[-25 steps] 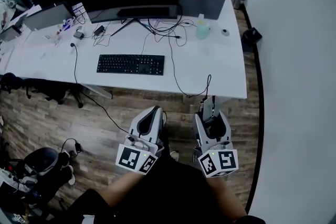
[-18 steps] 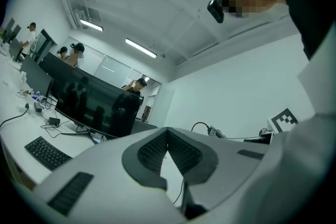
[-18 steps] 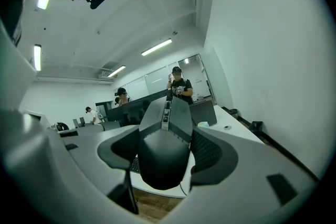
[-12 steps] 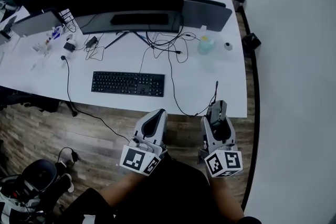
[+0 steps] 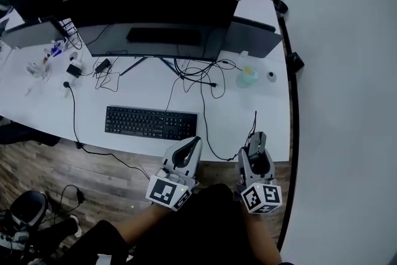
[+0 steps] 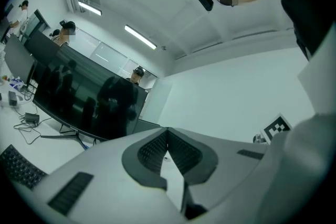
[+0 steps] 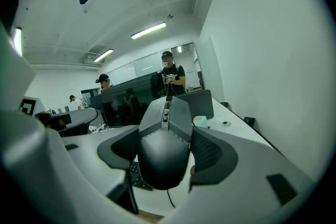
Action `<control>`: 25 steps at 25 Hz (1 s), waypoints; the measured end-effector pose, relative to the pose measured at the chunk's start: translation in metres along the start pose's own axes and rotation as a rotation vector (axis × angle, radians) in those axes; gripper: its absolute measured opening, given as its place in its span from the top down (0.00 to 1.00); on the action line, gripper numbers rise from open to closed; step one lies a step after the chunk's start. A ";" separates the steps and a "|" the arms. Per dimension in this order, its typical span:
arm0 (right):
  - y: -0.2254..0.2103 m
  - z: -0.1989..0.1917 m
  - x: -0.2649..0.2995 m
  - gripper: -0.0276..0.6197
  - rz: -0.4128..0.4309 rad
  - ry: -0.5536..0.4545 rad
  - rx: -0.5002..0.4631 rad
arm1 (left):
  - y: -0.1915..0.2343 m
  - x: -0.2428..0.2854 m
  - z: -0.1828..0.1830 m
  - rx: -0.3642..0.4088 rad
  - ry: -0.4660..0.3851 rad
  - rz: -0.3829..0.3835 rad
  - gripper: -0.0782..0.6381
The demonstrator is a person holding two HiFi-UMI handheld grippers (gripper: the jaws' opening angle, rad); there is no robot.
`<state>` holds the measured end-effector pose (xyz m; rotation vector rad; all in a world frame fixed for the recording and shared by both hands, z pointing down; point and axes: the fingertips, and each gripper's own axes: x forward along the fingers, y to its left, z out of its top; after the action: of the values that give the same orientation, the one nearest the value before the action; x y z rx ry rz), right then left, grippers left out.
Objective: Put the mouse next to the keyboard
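A black keyboard [image 5: 151,123] lies on the white desk [image 5: 260,108], left of centre near its front edge. My right gripper [image 5: 256,143] hangs at the desk's front edge, right of the keyboard, shut on a dark wired mouse [image 7: 164,150] whose cable [image 5: 208,102] runs back toward the monitor. The mouse [image 5: 257,144] fills the space between the right gripper's [image 7: 164,134] pads. My left gripper [image 5: 190,147] hovers just off the desk's front edge by the keyboard's right end, shut with nothing in it; its pads [image 6: 181,152] meet in the left gripper [image 6: 168,150] view.
A wide curved monitor [image 5: 149,22] stands behind the keyboard, with a laptop [image 5: 254,40] to its right. A pale green bottle [image 5: 247,76] and a small round object [image 5: 271,76] sit at the desk's right side. Loose cables [image 5: 99,74] and small items lie at left. People stand beyond the desk.
The person has stepped toward the desk: both grippers now reach its front edge, the right one carrying the mouse forward. The desk sits closer and lower in the head view.
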<state>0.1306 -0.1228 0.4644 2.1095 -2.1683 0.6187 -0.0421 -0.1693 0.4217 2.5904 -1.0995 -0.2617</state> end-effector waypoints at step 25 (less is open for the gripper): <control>-0.022 -0.118 0.121 0.48 0.000 0.278 -0.091 | 0.047 0.049 -0.039 -0.042 0.115 0.069 0.89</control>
<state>0.1157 -0.2001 0.6159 1.8531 -2.0046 0.7479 -0.0288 -0.2270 0.4727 2.4913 -1.1274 -0.1171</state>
